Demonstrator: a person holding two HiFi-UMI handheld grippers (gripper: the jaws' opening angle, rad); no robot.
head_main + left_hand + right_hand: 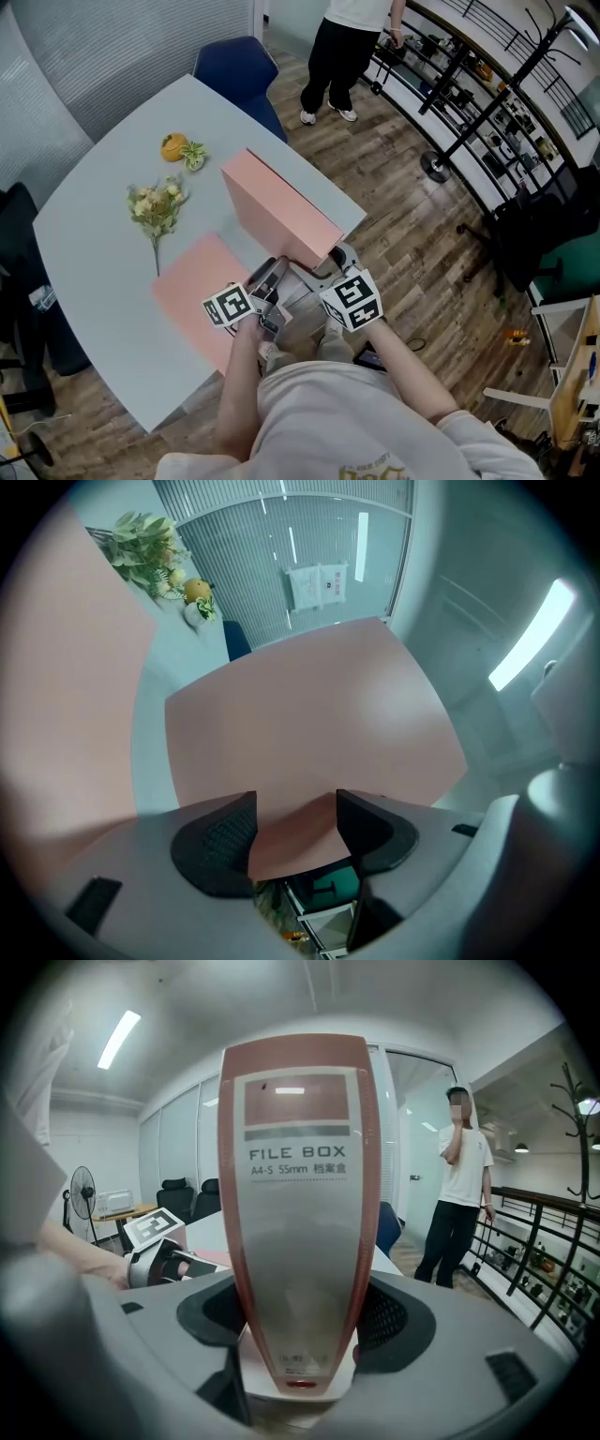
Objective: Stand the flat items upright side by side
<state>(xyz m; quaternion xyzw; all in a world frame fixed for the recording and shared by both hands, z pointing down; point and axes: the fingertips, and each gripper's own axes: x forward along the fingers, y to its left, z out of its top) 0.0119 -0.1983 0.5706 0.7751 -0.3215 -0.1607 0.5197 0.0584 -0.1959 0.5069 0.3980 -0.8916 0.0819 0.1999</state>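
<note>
1. A pink file (pixel 192 277) lies flat on the worktop (pixel 94 234), not yet raised.
2. The left gripper (pixel 295 822) has its jaws spread wide, a corner of the file box (pixel 281 211) between them, unclamped.
3. The file box stands upright, and the right gripper (pixel 300 1335) has its jaws clenched on the spine.
4. Next, I'd judge: settle it, release, then raise the flat file alongside.

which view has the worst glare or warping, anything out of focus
Right gripper view: fisheye bows the upright pink file box, and a bright reflection sits near the top of its label. Left gripper view: dark round vignette; the pink surface at the left edge is blurred. Head view: evenly lit, sharp, mild bending at the edges.
</note>
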